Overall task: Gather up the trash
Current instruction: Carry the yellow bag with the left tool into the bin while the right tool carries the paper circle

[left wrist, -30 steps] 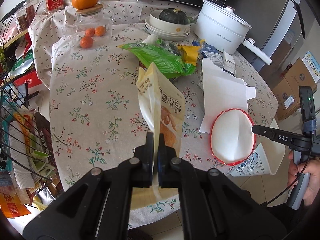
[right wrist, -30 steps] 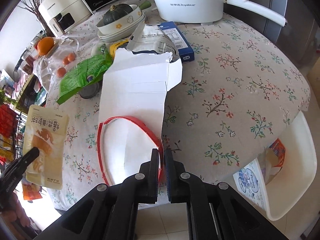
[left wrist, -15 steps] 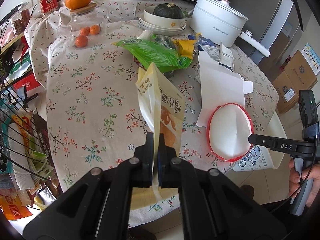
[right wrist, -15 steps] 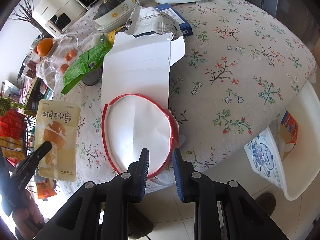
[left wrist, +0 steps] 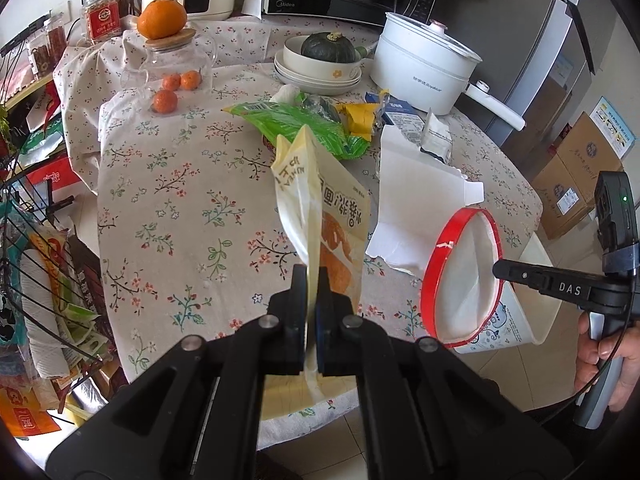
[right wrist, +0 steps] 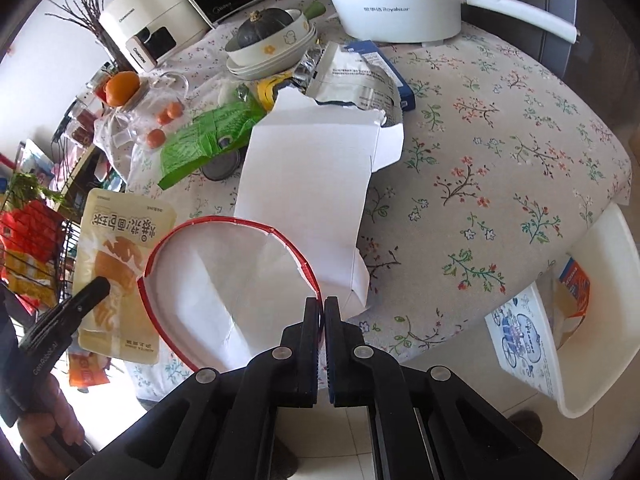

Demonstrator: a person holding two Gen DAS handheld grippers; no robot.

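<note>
left tool [left wrist: 311, 312] clenched on yellow snack bag [left wrist: 324, 208] | right tool [right wrist: 322, 320] clenched on red-rimmed paper lid [right wrist: 224, 272] | both lifted over flowered surface [right wrist: 500, 140]

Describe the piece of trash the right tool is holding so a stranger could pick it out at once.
Start at the round table with the floral cloth and go to its near edge, by the white bin on the floor. There the right tool pinches a round white cardboard lid with a red rim, lifted off the flat white torn carton. Only it has a red ring.
</note>
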